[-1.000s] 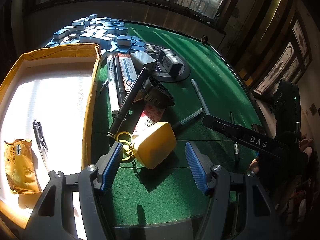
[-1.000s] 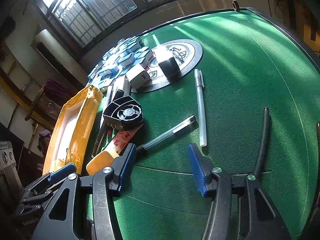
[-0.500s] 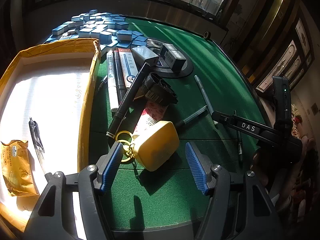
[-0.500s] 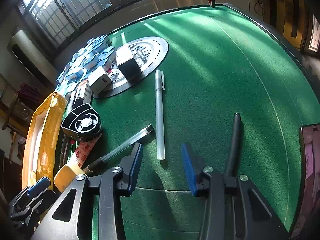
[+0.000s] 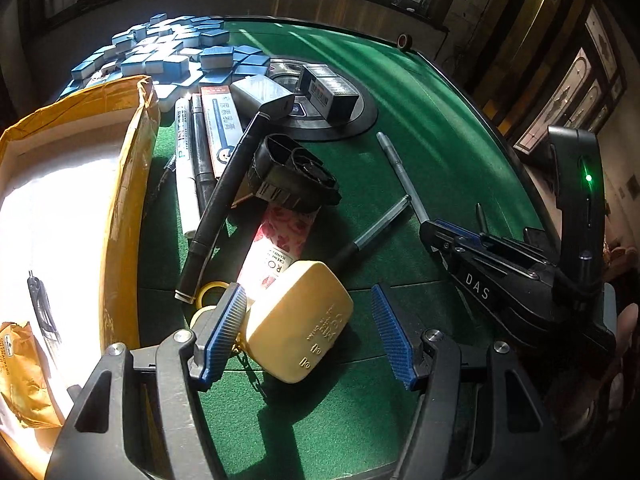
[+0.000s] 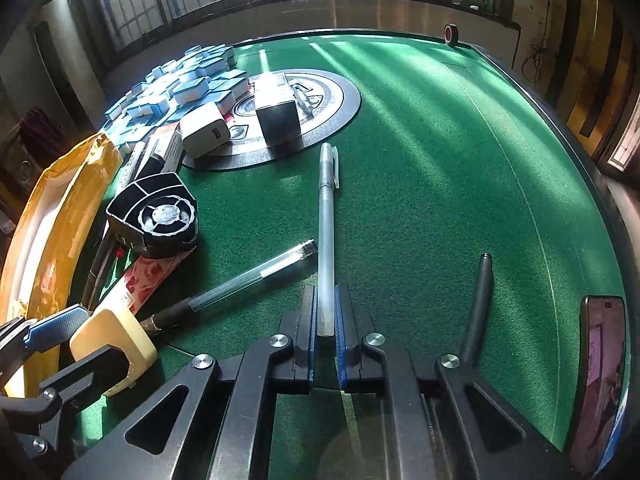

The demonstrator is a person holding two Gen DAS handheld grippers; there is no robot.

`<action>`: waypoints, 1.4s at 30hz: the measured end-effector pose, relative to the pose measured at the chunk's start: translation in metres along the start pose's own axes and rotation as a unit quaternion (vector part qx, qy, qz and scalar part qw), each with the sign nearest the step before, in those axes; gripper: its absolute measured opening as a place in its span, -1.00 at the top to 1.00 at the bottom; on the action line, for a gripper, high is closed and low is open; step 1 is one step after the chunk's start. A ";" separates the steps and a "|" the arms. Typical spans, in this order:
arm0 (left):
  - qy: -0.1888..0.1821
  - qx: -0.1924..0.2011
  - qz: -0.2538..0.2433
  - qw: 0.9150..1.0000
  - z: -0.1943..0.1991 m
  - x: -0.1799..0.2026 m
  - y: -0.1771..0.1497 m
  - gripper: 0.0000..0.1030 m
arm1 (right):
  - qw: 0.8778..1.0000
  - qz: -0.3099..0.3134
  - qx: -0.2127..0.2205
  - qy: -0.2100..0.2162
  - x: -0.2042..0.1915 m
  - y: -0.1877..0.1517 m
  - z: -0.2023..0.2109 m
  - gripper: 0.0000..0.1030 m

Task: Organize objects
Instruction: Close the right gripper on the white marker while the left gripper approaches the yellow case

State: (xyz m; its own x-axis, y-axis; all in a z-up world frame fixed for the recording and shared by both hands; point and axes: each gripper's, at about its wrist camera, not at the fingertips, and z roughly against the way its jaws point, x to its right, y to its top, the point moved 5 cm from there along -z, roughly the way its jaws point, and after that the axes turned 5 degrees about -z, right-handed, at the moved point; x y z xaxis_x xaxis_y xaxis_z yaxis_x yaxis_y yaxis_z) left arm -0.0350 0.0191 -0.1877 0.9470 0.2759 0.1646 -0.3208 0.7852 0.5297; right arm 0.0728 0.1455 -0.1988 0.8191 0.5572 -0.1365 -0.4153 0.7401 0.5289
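Green felt table under barred windows, sun stripes across it. Right gripper: jaws have just been closing and now pinch the near end of a translucent white capped pen, which lies on the felt pointing away toward a round black-and-silver centre plate. Just left of it lies a clear-barrelled gel pen with black grip, its threaded tip almost touching the white pen; to the right, a slim black pen, and at the table edge a phone. Left gripper: blue pads spread wide, a yellow rounded-square plastic case sits between them close to the left pad, contact unclear; yellow rings and a chain hang off it. Beyond the case: a pink floral tube, a black fan-like housing resting on it, a long black marker and a white marker alongside. Left of that pile, an open yellow cardboard box holds a black pen and a tan packet. Blue-and-white tiles are heaped at the far left.
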 end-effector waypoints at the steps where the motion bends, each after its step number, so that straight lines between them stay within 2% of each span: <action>1: -0.002 0.001 -0.002 1.000 0.001 0.001 -0.001 -0.24 | 1.000 -0.002 0.000 0.001 0.001 -0.002 0.001 0.86; 10: -0.003 -0.002 -0.018 1.000 0.005 0.010 -0.017 -0.24 | 1.000 -0.006 -0.006 0.015 0.000 -0.011 0.007 0.86; 14: -0.005 0.000 -0.021 1.000 0.006 0.014 -0.018 -0.10 | 1.000 -0.014 -0.006 0.022 0.001 -0.011 0.006 0.86; 18: -0.006 -0.012 -0.023 1.000 0.000 0.018 -0.021 -0.09 | 1.000 -0.017 -0.006 0.026 0.000 -0.011 0.006 0.86; 21: -0.006 -0.013 -0.021 1.000 0.000 0.018 -0.024 0.24 | 0.999 -0.018 -0.006 0.030 0.001 -0.010 0.006 0.86; 23: -0.013 -0.012 -0.014 1.000 0.003 0.018 -0.024 0.55 | 0.999 -0.020 -0.005 0.034 0.002 -0.010 0.006 0.86; 29: -0.022 -0.012 0.009 1.000 0.005 0.011 -0.026 0.84 | 0.999 -0.028 -0.004 0.041 0.003 -0.008 0.005 0.86; 34: -0.032 -0.018 0.004 0.999 0.006 0.014 -0.030 0.83 | 0.998 -0.036 -0.011 0.050 0.005 -0.004 0.003 0.82; 36: -0.036 -0.025 0.006 0.999 0.005 0.014 -0.030 0.66 | 0.998 -0.037 -0.012 0.049 0.004 -0.003 0.002 0.81; 38: -0.041 -0.029 0.009 0.999 0.004 0.014 -0.030 0.03 | 0.998 -0.035 -0.012 0.048 0.003 -0.003 0.002 0.77; 39: -0.042 -0.024 0.010 0.999 0.005 0.014 -0.030 -0.04 | 0.998 -0.032 -0.010 0.047 0.002 -0.003 0.002 0.76; 42: -0.027 -0.019 -0.013 0.999 0.006 0.021 -0.029 -0.05 | 0.998 -0.030 -0.009 0.046 0.002 -0.004 0.002 0.76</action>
State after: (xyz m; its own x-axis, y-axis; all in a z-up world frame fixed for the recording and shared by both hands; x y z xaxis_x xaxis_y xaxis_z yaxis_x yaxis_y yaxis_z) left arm -0.0055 -0.0007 -0.1948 0.9543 0.2250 0.1965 -0.2951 0.8128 0.5024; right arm 0.0772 0.1429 -0.1993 0.8030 0.5437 -0.2442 -0.3747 0.7791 0.5026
